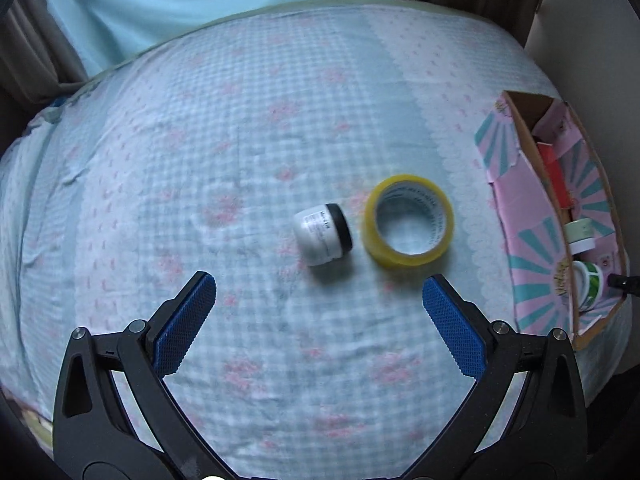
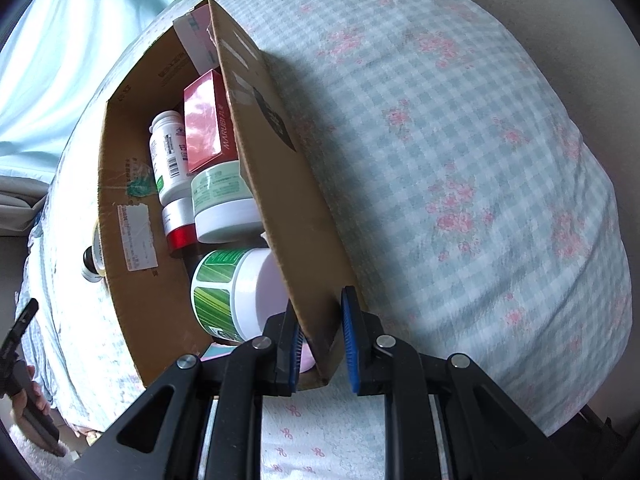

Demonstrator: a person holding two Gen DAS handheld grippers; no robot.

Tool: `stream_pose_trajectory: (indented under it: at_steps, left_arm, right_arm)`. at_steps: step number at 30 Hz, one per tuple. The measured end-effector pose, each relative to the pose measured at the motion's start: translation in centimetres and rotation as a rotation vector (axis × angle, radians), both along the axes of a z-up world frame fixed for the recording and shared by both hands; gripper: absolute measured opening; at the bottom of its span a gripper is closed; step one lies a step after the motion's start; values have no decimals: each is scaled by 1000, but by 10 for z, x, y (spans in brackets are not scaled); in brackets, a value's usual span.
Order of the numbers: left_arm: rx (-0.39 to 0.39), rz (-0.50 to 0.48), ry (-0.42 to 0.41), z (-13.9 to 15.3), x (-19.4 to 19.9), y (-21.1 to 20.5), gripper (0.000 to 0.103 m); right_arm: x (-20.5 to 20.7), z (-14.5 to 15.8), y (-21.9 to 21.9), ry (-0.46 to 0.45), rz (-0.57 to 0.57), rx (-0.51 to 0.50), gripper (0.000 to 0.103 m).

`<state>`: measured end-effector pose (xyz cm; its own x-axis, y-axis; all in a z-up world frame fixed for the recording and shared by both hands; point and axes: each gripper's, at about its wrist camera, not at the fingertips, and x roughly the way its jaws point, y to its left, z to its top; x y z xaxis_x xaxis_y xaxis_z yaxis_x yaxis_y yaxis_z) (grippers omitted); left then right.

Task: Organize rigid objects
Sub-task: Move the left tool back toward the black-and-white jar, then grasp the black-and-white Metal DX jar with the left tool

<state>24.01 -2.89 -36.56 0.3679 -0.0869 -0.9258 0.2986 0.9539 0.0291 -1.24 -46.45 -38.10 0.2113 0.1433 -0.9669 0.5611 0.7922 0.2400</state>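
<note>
Pinching the cardboard box (image 2: 272, 184) wall in our right tongs (image 2: 320, 344), left tongs (image 1: 319, 300) spread, we read "MARUBI" on one red carton (image 2: 206, 120).

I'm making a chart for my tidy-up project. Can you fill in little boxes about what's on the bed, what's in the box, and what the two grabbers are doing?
surface: bed sheet, checked with pink flowers
loose items: white jar on its side; yellow tape roll lying flat beside it
container: cardboard box
inside box: red carton, white bottle, green-labelled tubs
left gripper: fingers wide open, holding nothing
right gripper: fingers either side of the box wall
left to do: jar and tape
</note>
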Motion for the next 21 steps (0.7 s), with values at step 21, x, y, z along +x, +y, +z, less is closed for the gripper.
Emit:
stream_pose_trajectory:
  at_steps: [21]
  left_arm:
    - [-70, 138, 13, -118, 48, 1, 93]
  right_arm:
    - [-3, 2, 21, -6, -33, -102, 17]
